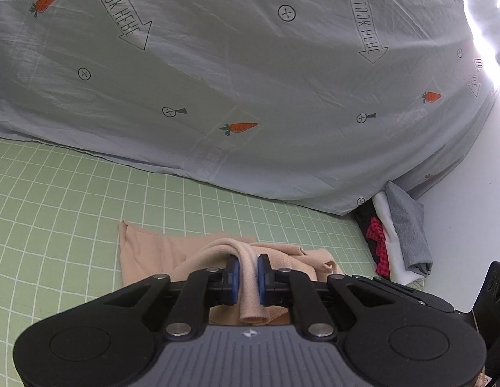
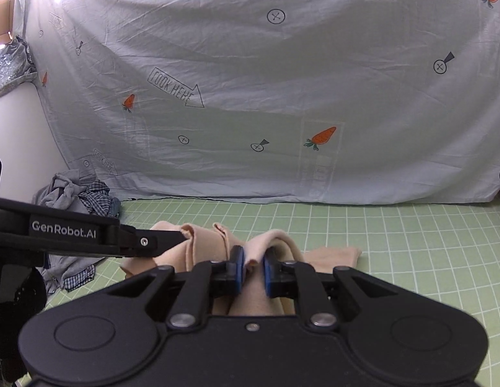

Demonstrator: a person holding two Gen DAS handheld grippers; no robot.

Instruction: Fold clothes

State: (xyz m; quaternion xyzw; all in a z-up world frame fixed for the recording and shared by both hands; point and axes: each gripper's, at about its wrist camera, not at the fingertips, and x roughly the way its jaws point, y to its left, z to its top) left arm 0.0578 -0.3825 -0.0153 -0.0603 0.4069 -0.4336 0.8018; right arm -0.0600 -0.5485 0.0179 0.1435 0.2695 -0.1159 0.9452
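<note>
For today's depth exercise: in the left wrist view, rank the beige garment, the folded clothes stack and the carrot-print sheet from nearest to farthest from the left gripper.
1. Beige garment: pinched in the left gripper.
2. Folded clothes stack: on its right.
3. Carrot-print sheet: hanging behind.

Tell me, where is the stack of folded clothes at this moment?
In the left wrist view, the folded stack lies at the right edge of the green grid mat, just below the corner of the carrot-print sheet.

Green grid-lined mat [image 1: 72, 200], peach garment [image 1: 146, 254] lying on it, folded clothes stack [image 1: 401, 235] at one edge, crumpled clothes heap [image 2: 78, 193] at the other
</note>
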